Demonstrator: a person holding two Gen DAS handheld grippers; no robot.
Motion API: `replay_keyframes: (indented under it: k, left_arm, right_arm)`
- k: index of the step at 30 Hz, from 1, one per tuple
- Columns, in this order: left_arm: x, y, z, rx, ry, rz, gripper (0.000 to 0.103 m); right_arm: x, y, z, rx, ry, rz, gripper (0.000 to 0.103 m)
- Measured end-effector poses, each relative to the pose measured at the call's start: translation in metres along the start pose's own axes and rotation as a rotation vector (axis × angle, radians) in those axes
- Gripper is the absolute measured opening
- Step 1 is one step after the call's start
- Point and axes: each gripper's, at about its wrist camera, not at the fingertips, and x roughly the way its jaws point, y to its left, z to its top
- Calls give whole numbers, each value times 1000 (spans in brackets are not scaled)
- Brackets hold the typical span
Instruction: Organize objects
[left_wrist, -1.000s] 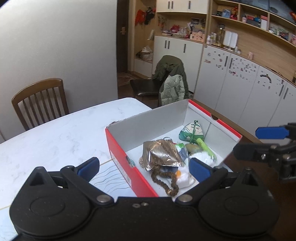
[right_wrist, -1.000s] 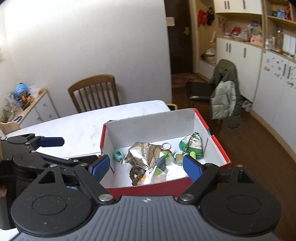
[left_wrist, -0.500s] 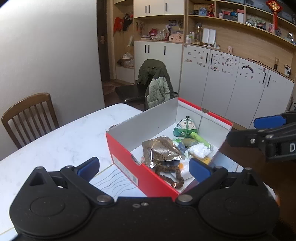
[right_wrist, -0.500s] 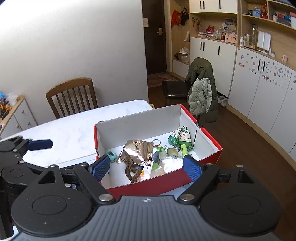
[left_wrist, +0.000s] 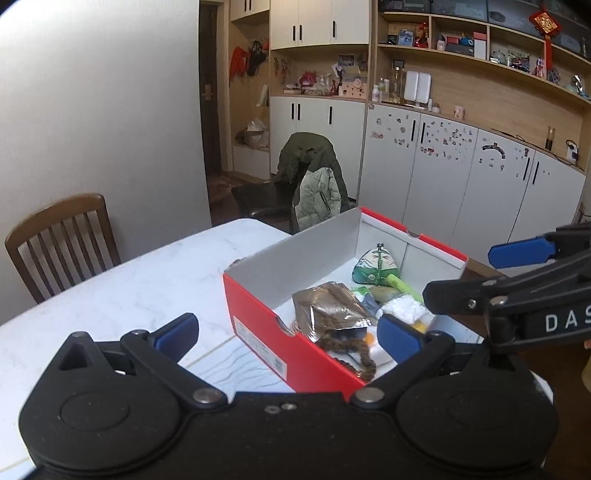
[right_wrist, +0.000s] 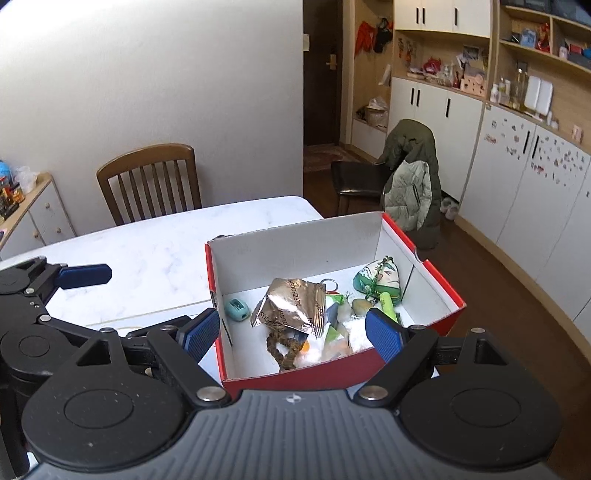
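Note:
A red shoebox (left_wrist: 258, 325) (right_wrist: 436, 284) with a white inside sits on the white marble table (left_wrist: 122, 295) (right_wrist: 147, 254). It holds a crumpled foil wrapper (left_wrist: 328, 306) (right_wrist: 291, 302), a brown braided cord (left_wrist: 354, 350) (right_wrist: 284, 350), a green pouch (left_wrist: 373, 266) (right_wrist: 376, 280), a green marker (left_wrist: 402, 284), white fluff (left_wrist: 402, 308) and a teal sharpener (right_wrist: 238, 309). My left gripper (left_wrist: 288, 334) is open in front of the box's near corner. My right gripper (right_wrist: 291, 332) is open at the box's near wall. Both are empty.
A wooden chair (left_wrist: 59, 240) (right_wrist: 151, 181) stands at the table's far side. A black chair draped with a green jacket (left_wrist: 314, 177) (right_wrist: 410, 184) is beyond the box. White cabinets (left_wrist: 461, 173) line the right wall. A low dresser (right_wrist: 29, 218) stands at the left.
Both grippers have pulled back and risen, so the box looks smaller and farther away. Both remain open, and the box contents are unchanged.

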Motion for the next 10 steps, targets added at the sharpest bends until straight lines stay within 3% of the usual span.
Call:
replay_keyframes:
  k: [10]
  left_arm:
    - [12, 3, -17, 8, 28, -22, 102]
  right_arm:
    - [-3, -1, -13, 14, 4, -37, 86]
